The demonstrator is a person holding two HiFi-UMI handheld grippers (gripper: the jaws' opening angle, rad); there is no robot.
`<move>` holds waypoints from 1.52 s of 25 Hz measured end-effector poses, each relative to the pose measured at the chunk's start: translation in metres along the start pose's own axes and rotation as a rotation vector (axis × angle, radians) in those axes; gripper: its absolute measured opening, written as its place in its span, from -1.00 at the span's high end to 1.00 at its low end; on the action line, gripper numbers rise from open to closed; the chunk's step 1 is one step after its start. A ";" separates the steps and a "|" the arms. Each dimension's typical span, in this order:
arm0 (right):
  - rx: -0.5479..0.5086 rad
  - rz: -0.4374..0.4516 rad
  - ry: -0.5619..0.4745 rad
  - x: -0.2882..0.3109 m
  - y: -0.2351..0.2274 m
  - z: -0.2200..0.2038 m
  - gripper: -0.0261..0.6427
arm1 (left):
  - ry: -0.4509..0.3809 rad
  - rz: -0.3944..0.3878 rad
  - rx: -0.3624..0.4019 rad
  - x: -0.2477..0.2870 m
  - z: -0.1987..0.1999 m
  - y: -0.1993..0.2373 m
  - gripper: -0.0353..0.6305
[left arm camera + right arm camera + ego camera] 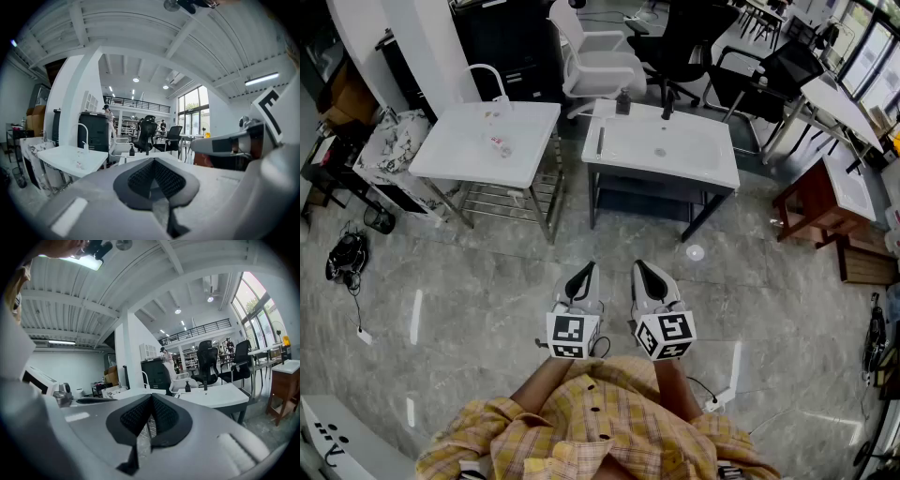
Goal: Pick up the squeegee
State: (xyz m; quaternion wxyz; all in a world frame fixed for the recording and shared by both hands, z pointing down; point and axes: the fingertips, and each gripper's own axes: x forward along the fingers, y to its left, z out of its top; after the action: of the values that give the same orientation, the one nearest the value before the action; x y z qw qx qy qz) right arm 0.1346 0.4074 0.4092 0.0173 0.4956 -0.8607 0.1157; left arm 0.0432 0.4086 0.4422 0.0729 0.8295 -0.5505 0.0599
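Left tool [582, 275] and right tool [647, 274] side by side over the floor [487, 281], both with jaws pressed together on nothing, well short of the grey counter [675, 174].

shirt [609, 427]: yellow plaid with thin pink and grey lines, loose cut, sleeves of the same cloth
buttons [595, 409]: small, dark, in a row down the front
left gripper [583, 270]: pale grey shell tapering to a point, with a black inset along the top
right gripper [643, 268]: same pale grey shell and black inset
pads [140, 180]: black, fine mesh texture, set in a dark grey V-shaped surround
left cube [573, 336]: white faces, each with a black square marker
right cube [665, 336]: white faces, each with a black square marker
cable [602, 347]: thin, black, looped beside the left cube
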 end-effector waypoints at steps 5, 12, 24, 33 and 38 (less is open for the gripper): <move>-0.010 -0.012 -0.008 0.018 0.016 0.003 0.96 | -0.006 -0.009 -0.008 -0.002 0.003 0.024 0.89; 0.048 -0.039 -0.025 0.057 0.041 0.005 0.95 | -0.018 -0.052 -0.002 0.001 0.007 0.071 0.89; 0.022 -0.104 0.002 0.110 0.079 -0.004 0.95 | 0.013 -0.115 -0.034 0.001 -0.008 0.132 0.89; 0.044 -0.091 0.010 0.166 0.065 -0.011 0.95 | 0.045 -0.098 -0.047 0.043 -0.017 0.170 0.89; 0.076 -0.093 0.017 0.216 0.035 -0.006 0.95 | 0.053 -0.116 -0.042 0.094 -0.005 0.189 0.90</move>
State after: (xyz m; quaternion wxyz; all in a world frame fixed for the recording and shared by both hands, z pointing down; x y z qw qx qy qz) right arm -0.0057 0.2424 0.4393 0.0110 0.5342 -0.8316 0.1515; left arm -0.0950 0.2515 0.4740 0.1084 0.8563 -0.5007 0.0661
